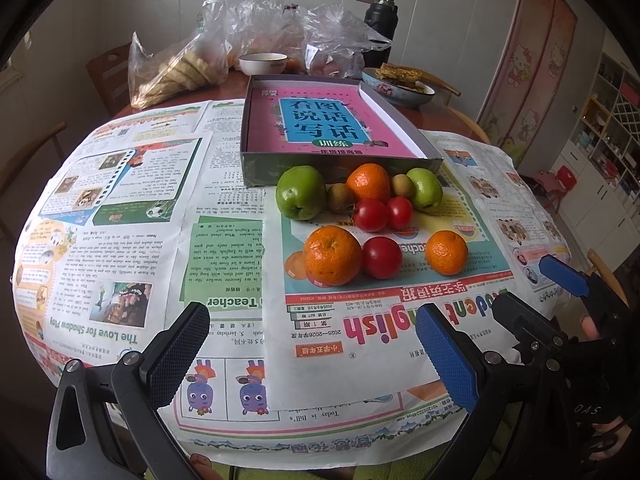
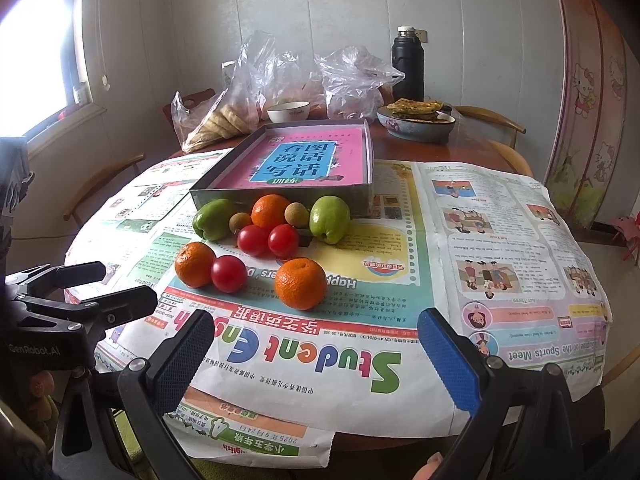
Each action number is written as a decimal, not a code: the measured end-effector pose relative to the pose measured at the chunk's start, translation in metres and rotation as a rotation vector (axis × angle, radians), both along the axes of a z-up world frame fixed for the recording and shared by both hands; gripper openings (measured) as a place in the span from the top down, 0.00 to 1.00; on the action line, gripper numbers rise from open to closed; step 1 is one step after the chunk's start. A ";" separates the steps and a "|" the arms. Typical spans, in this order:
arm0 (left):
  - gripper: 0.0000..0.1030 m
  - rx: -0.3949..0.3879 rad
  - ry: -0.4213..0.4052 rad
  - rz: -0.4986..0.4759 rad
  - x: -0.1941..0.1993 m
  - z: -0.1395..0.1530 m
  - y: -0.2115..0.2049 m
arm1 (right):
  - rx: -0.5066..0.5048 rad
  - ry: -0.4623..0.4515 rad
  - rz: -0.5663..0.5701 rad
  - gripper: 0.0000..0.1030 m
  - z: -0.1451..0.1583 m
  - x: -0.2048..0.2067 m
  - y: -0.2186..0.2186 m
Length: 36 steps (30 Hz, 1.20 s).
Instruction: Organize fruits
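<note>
A cluster of fruit lies on newspaper in front of a shallow grey box (image 1: 340, 166) (image 2: 280, 196) with a pink book in it. It holds green apples (image 1: 301, 192) (image 2: 330, 218), oranges (image 1: 332, 255) (image 2: 300, 283), red tomatoes (image 1: 382, 257) (image 2: 228, 273) and small brown kiwis (image 1: 341, 198) (image 2: 296, 215). My left gripper (image 1: 312, 354) is open and empty, above the table's near edge, short of the fruit. My right gripper (image 2: 316, 360) is open and empty too, near the front edge; it also shows in the left wrist view (image 1: 532, 284).
Newspaper (image 1: 160, 220) (image 2: 500, 240) covers the round table. At the back stand plastic bags of food (image 1: 192, 64) (image 2: 240, 100), a white bowl (image 1: 263, 63) (image 2: 288, 111), a plate of flatbread (image 1: 398, 86) (image 2: 416, 120) and a black flask (image 1: 380, 24) (image 2: 408, 66). Wooden chairs ring the table.
</note>
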<state>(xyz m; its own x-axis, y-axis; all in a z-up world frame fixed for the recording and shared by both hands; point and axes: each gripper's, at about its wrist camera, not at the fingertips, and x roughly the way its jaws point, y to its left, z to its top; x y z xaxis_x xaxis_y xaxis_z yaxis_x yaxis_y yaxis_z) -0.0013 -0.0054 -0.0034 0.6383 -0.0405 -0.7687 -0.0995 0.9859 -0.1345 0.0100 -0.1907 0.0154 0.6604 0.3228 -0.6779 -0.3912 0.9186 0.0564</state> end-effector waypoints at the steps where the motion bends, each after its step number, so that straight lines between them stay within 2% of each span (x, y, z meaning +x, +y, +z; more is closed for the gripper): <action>1: 0.01 -0.002 0.002 0.001 0.001 -0.001 0.001 | 0.001 0.003 0.001 0.01 0.000 0.001 0.000; 8: 0.01 -0.011 0.020 0.011 0.011 -0.006 0.010 | -0.008 0.030 0.012 0.01 -0.004 0.014 -0.001; 27: 0.01 -0.023 0.062 -0.040 0.043 -0.016 0.011 | -0.084 0.083 0.070 0.01 -0.026 0.046 0.018; 29: 0.08 -0.029 0.060 -0.045 0.046 -0.016 0.012 | -0.086 0.083 0.072 0.01 -0.026 0.050 0.018; 32: 0.11 -0.036 0.066 -0.056 0.051 -0.018 0.012 | -0.085 0.091 0.078 0.02 -0.028 0.056 0.020; 34: 0.11 -0.036 0.064 -0.059 0.053 -0.019 0.011 | -0.088 0.094 0.085 0.07 -0.028 0.058 0.021; 36: 0.17 -0.044 0.067 -0.063 0.055 -0.019 0.012 | -0.089 0.095 0.094 0.10 -0.029 0.060 0.023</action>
<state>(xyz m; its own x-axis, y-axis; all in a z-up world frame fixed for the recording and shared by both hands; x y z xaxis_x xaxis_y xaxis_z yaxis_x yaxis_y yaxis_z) 0.0534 0.0066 -0.0226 0.5809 -0.1133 -0.8061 -0.0477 0.9838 -0.1726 0.0702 -0.1675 -0.0132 0.5620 0.3164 -0.7643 -0.4726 0.8811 0.0172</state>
